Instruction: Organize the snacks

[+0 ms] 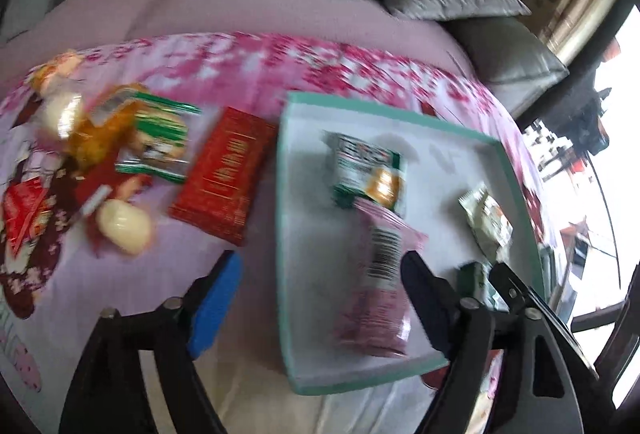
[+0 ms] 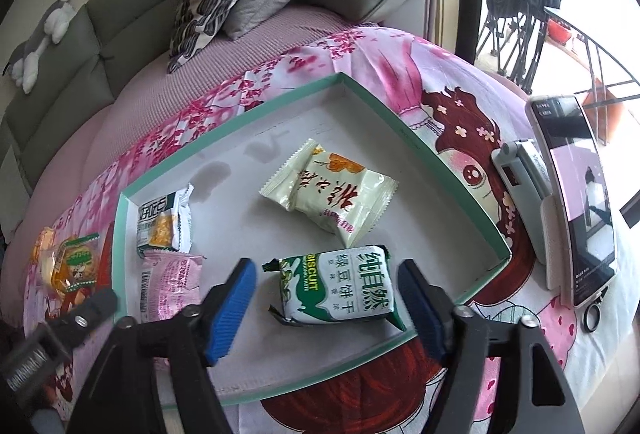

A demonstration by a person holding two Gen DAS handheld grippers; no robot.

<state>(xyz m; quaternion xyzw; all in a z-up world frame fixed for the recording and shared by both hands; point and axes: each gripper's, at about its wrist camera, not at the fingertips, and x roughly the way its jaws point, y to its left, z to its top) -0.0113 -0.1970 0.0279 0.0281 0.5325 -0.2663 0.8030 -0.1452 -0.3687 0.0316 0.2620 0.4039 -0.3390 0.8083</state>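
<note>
- Snacks lay in two groups: four packets inside the shallow green-rimmed box (image 2: 424, 150), and a loose pile (image 1: 120, 138) with a red packet (image 1: 224, 174) on the flowered cloth (image 2: 360, 46) to the box's left.
- Green biscuit packet (image 2: 340, 284) rested flat on the box floor near the front rim, directly between the two blue pads of the right tool (image 2: 326, 298). Its long axis ran side to side, from one pad toward the other; both pads stood clear of it, with the jaws spread wide.
- Cream packet (image 2: 330, 190) lay farther back in the box; a pink packet (image 2: 168, 284) and a green-and-white packet (image 2: 164, 224) lay at the left end.
- Left tool (image 1: 320, 298) hung spread and empty over the box's left rim, with the pink packet ahead between its fingers. This view was motion-blurred.
- Judgement: the unsorted pile lay leftward of both tools, nearer the left one, so that hand was better placed to fetch the next snack.
- A phone on a stand (image 2: 576, 194) stood right of the box.
</note>
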